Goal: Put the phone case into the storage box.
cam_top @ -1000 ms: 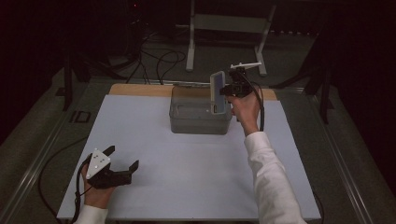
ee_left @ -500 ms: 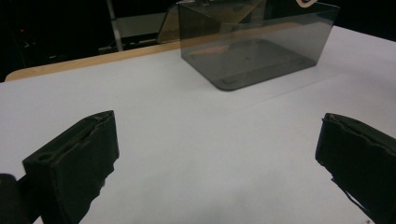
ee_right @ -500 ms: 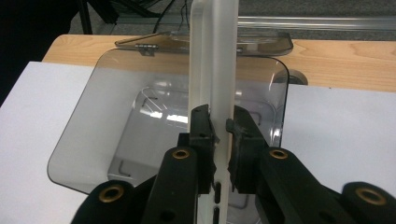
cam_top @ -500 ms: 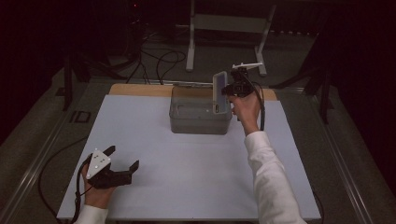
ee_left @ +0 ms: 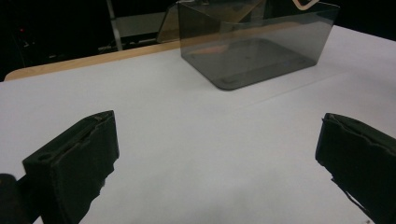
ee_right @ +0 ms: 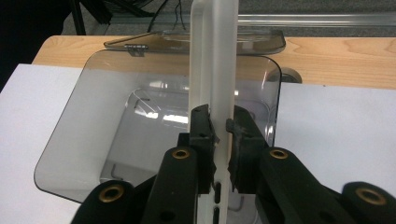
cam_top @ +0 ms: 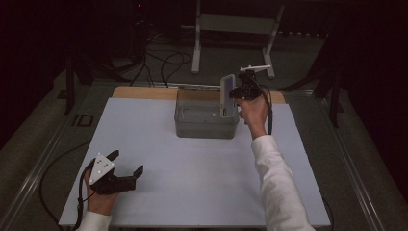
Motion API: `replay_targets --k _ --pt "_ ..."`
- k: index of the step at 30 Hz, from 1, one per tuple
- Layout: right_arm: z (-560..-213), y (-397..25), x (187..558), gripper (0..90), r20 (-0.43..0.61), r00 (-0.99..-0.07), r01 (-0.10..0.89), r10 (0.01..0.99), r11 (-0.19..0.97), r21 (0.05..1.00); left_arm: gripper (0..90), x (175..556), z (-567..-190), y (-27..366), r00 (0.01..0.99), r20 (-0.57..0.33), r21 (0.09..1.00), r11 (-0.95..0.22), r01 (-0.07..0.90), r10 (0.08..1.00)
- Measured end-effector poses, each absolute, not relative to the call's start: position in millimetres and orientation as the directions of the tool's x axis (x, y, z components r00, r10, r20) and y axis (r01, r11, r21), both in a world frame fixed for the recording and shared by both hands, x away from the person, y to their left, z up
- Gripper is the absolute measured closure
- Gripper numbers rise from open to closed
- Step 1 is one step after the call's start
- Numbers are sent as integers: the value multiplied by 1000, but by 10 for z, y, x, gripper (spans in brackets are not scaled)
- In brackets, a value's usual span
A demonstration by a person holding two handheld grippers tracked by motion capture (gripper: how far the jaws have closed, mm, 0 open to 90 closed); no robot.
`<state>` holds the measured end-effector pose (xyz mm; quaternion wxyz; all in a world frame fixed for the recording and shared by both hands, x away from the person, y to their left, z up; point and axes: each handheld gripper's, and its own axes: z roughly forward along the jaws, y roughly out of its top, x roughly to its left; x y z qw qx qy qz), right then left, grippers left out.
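- Against the high view a second ago, almost nothing has moved: the right tongs (cam_top: 237,92) hold the phone (cam_top: 227,95) at the same spot over the right end of the clear plastic bin (cam_top: 206,126), and the left tongs (cam_top: 126,167) rest at the same near-left place on the counter (cam_top: 192,187).
- I read that as a pause just above the drop, so the lowering of the phone into the bin looks not yet begun.
- The right tongs (ee_right: 220,127) are clamped on the phone (ee_right: 214,56), one jaw on each flat face, gripping near its lower end.
- The phone stands upright and edge-on: a thin, pale slab with a whitish rim, small slots low on its edge, its face purplish from above.
- Its lower end reaches below the bin's rim.
- The bin (ee_right: 93,116) looks empty, and its lid (ee_right: 196,41) lies behind it.
- The left tongs (ee_left: 217,154) are wide apart and hold nothing.
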<state>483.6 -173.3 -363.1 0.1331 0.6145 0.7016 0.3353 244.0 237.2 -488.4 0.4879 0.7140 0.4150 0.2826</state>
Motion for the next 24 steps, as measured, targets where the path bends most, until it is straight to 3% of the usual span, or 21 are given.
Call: replay_targets --k 24 --pt "-3775 -1712 4918 818 193 -179 790 965 24 613 3 2438 -4883 2368 498 -1 932 -180 315 867"
